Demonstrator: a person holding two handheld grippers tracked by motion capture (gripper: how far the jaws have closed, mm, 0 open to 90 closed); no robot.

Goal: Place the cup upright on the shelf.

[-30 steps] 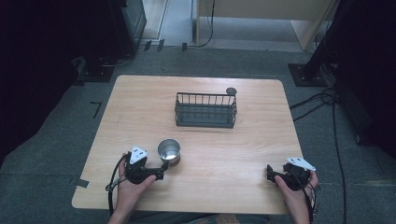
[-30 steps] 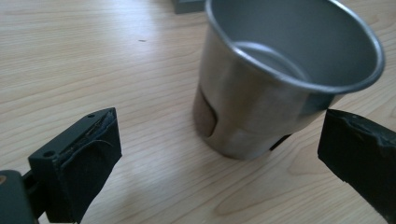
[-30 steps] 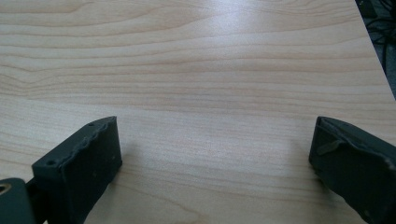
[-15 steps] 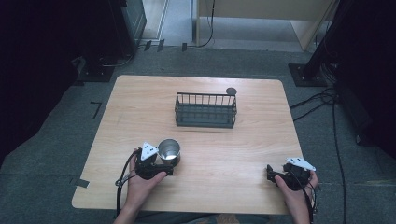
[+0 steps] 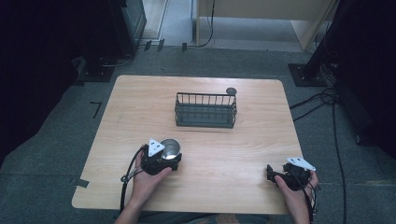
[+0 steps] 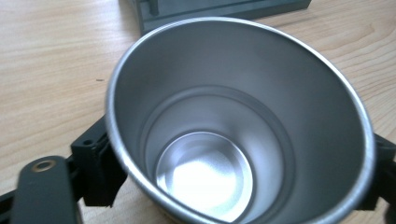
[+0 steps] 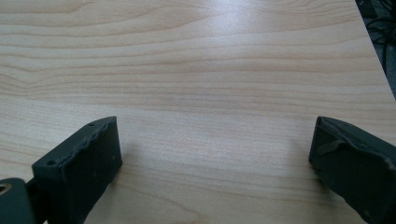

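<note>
A steel cup (image 5: 171,148) is seen upright on the wooden bench (image 5: 224,163), toward its near-left part, well apart from the dark wire basket (image 5: 205,110) that is set farther back near the middle. The cup is enclosed by the left hand-held gripper (image 5: 169,157), whose jaws have just been closing with the cup between them; in the left gripper view the black jaws are pressed against the outer wall of the cup (image 6: 238,126) on both sides, so that the cup is grasped. The open mouth of the cup is turned toward that camera, and its bright, empty bottom is visible. A small dark round object (image 5: 231,91) is placed just beyond the basket's far right corner. The right hand-held gripper (image 5: 271,173) is held at the near-right edge of the bench; in the right gripper view (image 7: 212,158) its jaws are spread wide over bare wood, released, with nothing between them.
</note>
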